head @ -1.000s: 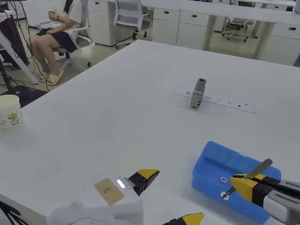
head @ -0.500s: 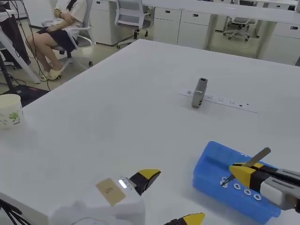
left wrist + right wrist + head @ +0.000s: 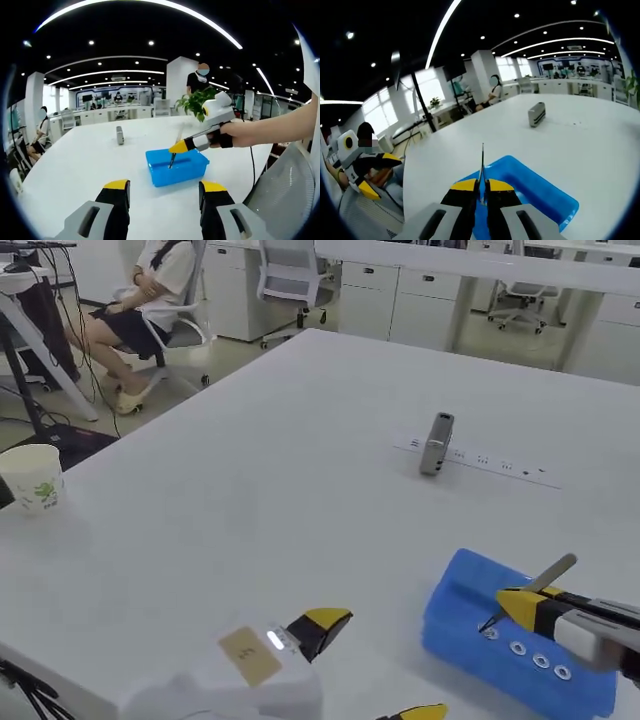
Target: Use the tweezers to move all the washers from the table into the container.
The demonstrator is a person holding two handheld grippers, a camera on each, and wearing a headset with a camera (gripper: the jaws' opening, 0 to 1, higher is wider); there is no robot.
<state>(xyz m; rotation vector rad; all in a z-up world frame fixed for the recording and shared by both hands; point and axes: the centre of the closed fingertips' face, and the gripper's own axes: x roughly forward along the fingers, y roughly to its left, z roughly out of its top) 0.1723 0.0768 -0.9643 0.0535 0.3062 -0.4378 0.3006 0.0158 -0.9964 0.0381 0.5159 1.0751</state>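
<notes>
Here, tweezers (image 3: 556, 572) in right claw (image 3: 506, 603), tips aslant, down into container (image 3: 450, 626).

The wide white table (image 3: 250, 470) carries a blue plastic container (image 3: 447, 628) near its front right. Farther back, a small grey metal block (image 3: 437, 444) stands on a white flat strip (image 3: 500, 464). A white paper cup (image 3: 34, 478) stands far left.

The left gripper (image 3: 385, 664) and right gripper (image 3: 482, 186) have grey bodies and yellow-capped black jaws. The left bears a tan label (image 3: 247, 653) and a white light (image 3: 274, 640); the right, a black cable (image 3: 251, 162).
</notes>
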